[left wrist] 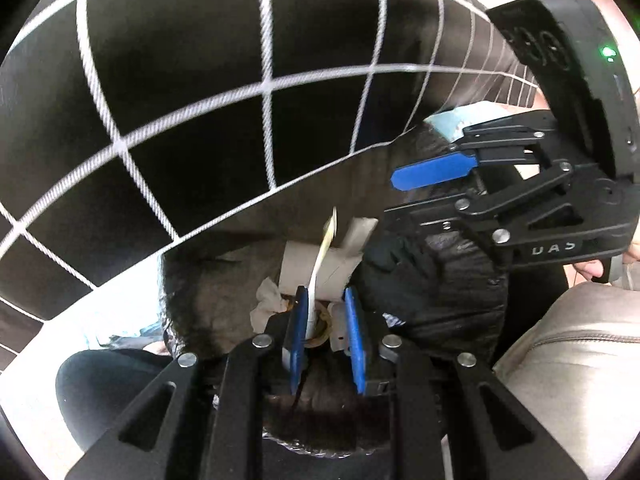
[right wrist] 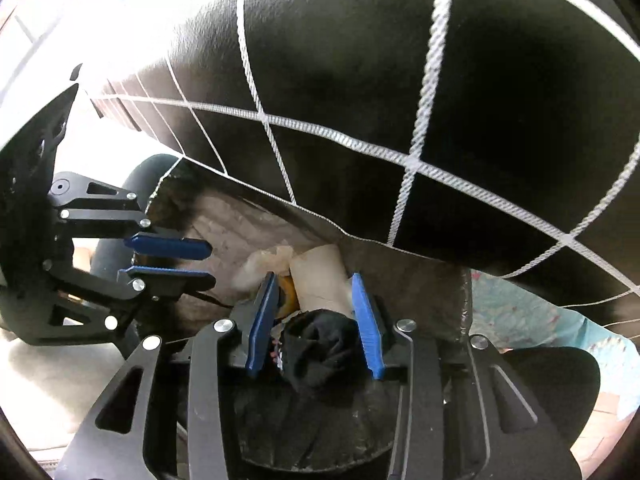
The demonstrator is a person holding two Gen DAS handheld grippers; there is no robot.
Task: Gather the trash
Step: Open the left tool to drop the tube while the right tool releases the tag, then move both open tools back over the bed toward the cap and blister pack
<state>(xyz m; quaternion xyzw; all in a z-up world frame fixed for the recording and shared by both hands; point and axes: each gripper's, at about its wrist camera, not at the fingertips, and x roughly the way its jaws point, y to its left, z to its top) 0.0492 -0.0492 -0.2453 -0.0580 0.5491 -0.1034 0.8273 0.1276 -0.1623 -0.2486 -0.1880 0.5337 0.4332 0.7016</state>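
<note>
Left wrist view: left gripper (left wrist: 326, 332) fingers apart around white strip (left wrist: 320, 264), long axis running ahead toward cardboard tube (left wrist: 316, 268); right gripper (right wrist: 316, 320) apart, straddling black wad (right wrist: 320, 344).

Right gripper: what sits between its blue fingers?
In the right wrist view, a crumpled black cloth sits between the right gripper's fingers, with a cardboard tube just beyond.

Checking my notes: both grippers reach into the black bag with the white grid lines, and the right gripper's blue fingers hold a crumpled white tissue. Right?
Not quite. In the right wrist view the right gripper has a crumpled black cloth-like wad between its blue fingers, not a white tissue. The rest stands: both grippers reach into the black bag with white grid lines.
</note>
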